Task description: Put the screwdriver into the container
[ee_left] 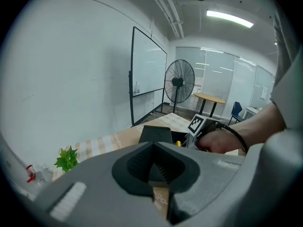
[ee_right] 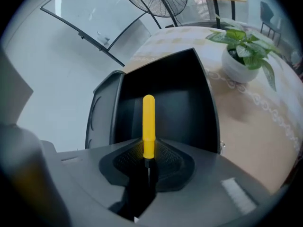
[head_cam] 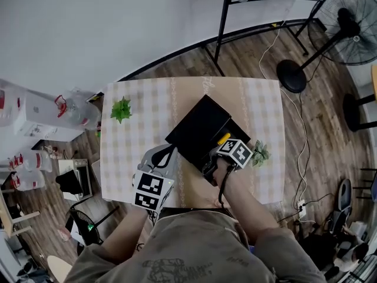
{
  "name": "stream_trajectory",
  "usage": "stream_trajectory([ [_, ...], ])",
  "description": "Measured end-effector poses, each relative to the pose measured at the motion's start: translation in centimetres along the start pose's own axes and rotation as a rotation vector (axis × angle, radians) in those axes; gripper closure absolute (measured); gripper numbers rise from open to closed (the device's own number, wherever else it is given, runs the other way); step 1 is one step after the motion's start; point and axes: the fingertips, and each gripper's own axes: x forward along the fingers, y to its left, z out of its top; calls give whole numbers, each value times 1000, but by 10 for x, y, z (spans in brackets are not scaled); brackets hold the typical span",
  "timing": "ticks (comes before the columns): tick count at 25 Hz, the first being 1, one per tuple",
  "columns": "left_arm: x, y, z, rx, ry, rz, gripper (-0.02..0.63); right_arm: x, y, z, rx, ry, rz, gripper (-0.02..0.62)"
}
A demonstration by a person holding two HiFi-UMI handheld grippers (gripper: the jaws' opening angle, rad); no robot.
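The black container [head_cam: 199, 130] stands open in the middle of the table, its lid [ee_right: 101, 112] tipped up at the left in the right gripper view. My right gripper [head_cam: 221, 147] is shut on the screwdriver [ee_right: 148, 125]. The yellow handle sticks forward out of the jaws, over the container's dark inside [ee_right: 165, 105]. A bit of the yellow handle [head_cam: 224, 138] shows at the container's right edge. My left gripper [head_cam: 159, 159] hangs by the container's near left corner. Its jaws [ee_left: 154, 171] are shut and hold nothing.
A small green plant [head_cam: 121, 109] sits at the table's far left, and a potted plant [head_cam: 260, 153] [ee_right: 242, 51] stands just right of my right gripper. Two standing fans [head_cam: 347, 25] and a black frame stand [head_cam: 224, 16] are on the floor beyond the table [head_cam: 259, 99].
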Motion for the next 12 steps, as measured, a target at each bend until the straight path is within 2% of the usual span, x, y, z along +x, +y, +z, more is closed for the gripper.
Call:
stream_trajectory([
  [3,-6,6,-2,-5,2,-6,606,-2,1,1,4,-18,3,479],
  [6,-10,12,-2,-8,-2,-4,604,-10,9,4,-13,-34,31,426],
  [12,-15,18,5,-1,-35,-10,605,-51,30,14,-150,-117,119,434],
])
